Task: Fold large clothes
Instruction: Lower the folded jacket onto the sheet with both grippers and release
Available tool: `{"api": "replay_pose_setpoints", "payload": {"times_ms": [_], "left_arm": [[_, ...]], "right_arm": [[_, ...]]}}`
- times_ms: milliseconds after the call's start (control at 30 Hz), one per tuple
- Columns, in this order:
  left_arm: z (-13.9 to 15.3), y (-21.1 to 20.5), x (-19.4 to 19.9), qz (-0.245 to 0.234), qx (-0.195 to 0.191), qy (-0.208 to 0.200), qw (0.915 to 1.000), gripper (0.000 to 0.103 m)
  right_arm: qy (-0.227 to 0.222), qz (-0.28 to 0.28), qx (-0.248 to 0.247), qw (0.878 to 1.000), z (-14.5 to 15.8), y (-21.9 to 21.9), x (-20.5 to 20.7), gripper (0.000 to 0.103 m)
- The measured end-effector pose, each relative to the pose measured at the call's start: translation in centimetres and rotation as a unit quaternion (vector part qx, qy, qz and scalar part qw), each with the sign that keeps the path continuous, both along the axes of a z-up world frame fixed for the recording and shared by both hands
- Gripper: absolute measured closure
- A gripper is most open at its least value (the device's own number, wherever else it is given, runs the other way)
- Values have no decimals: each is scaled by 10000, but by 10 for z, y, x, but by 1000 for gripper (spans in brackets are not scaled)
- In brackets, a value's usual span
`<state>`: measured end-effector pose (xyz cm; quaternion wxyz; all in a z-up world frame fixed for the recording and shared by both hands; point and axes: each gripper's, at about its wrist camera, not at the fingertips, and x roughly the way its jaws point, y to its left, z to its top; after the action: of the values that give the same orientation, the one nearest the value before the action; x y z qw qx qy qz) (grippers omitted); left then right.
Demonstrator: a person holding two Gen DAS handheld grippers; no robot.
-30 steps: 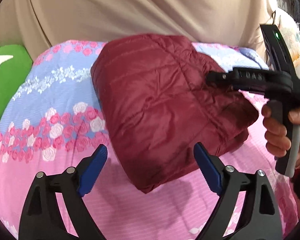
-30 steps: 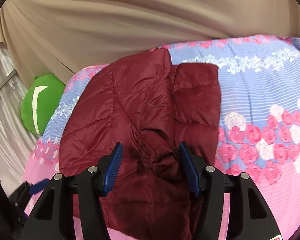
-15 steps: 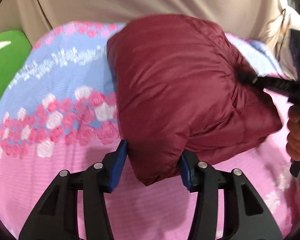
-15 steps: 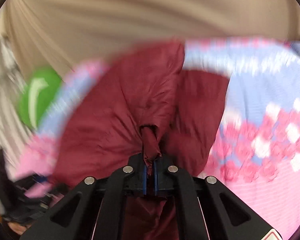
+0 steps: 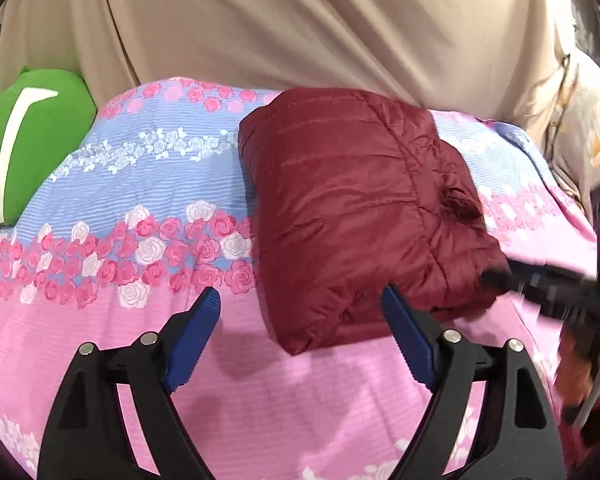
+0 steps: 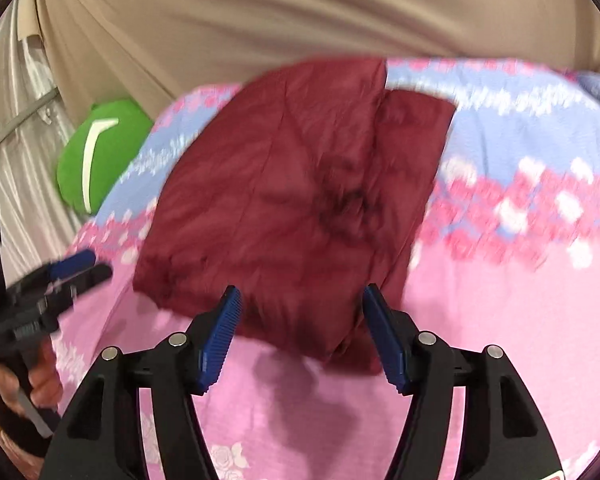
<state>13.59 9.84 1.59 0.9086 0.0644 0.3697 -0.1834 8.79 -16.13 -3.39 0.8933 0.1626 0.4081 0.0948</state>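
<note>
A dark red quilted jacket (image 5: 360,208) lies folded into a thick bundle on the floral bedspread (image 5: 140,184). My left gripper (image 5: 302,320) sits just short of its near corner with jaws opening and nothing pressed between the blue pads. In the right wrist view the jacket (image 6: 300,200) is blurred; my right gripper (image 6: 300,320) is back from its near edge, jaws opening, pads off the cloth. The right gripper (image 5: 556,292) also shows, blurred, at the right edge of the left wrist view. The left gripper (image 6: 56,280) shows at the left edge of the right wrist view.
A green plush cushion (image 5: 24,140) lies at the bed's far left. A beige curtain (image 5: 300,20) hangs behind the bed. A light floral pillow (image 5: 588,136) sits at the far right. A person's hand (image 6: 24,380) holds the left gripper's handle.
Half a second ago both grippers were shut on the jacket's near edge and lifting it. Now both have let go and pulled back, and the bundle rests flat on the bedspread.
</note>
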Motion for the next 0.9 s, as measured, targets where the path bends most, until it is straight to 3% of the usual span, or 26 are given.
{"api": "replay_pose_setpoints", "payload": {"times_ms": [67,133,233,333,400,533,667,767,900], "left_arm": [[-9,-4,9,101,71,95,9999,25],[-19,-9,15,158,227,213,9994,33],[-38,-12,22,181,220,555,9981,34],[-56,-21,26,164,334,626,9973,34],[-59,-27,25,204,448,583,9971,34],[-50,-29,15,305,655,397,9966,35],[-41,-26,5,342,659,253,9969,35],[-40,-27,3,347,640,286,9969,35],[-40,-26,-9,193,667,305,9971,33]], "right_arm": [[157,-43,-134,9998,-15,2,8,83],[83,-136,10,9999,-10,-6,7,97],[-174,-353,-187,9991,7,-17,-4,99],[376,-293,-418,9980,-22,-20,11,99],[432,-255,-564,9971,-35,-16,15,97],[401,-462,-559,9966,-15,-18,2,89],[-80,-712,-562,9958,18,-22,-27,89],[-71,-434,-522,9977,21,-11,-34,89],[325,153,-607,9975,-7,18,-33,94]]}}
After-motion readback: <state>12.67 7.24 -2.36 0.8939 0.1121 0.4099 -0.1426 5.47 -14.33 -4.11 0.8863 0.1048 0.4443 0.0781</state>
